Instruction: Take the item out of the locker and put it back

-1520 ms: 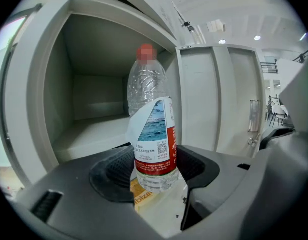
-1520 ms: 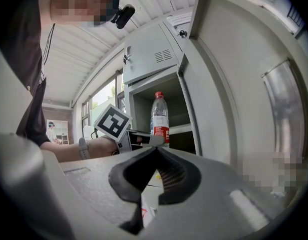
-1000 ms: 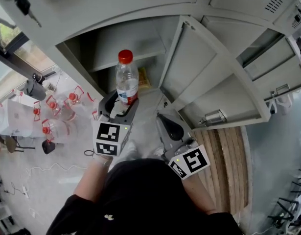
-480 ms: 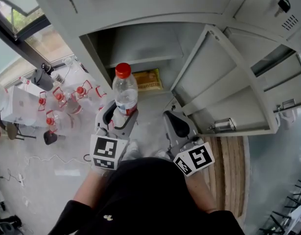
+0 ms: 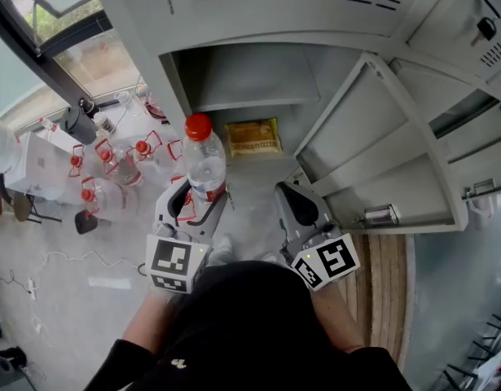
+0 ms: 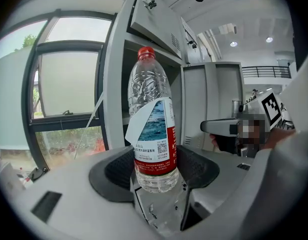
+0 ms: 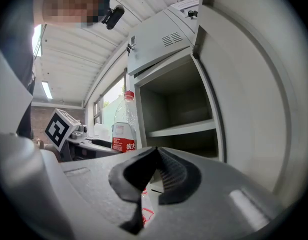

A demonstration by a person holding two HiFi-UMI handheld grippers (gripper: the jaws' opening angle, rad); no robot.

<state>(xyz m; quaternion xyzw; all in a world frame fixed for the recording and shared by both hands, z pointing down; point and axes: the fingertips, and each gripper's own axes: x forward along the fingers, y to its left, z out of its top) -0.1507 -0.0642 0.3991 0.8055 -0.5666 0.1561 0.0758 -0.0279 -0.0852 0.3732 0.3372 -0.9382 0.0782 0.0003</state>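
Observation:
A clear water bottle (image 5: 205, 163) with a red cap and a red-and-blue label stands upright between the jaws of my left gripper (image 5: 193, 195), which is shut on its lower part. In the left gripper view the black pads press the bottle (image 6: 154, 134) from both sides, and its label is peeling at one corner. It is held outside the open grey locker (image 5: 250, 80), in front of the opening and to its left. My right gripper (image 5: 296, 205) is shut with nothing in it, beside the locker door (image 5: 372, 137). The right gripper view shows the bottle (image 7: 124, 129) to its left.
A yellow packet (image 5: 252, 137) lies on the locker's floor under a shelf (image 5: 254, 104). Several plastic bottles with red handles (image 5: 112, 169) stand on the floor at the left, below a window. Wooden boards (image 5: 388, 275) lie at the right.
The left gripper has drawn the bottle back and left from the locker opening; the yellow packet, partly covered before, now shows in full. The right gripper has barely shifted.

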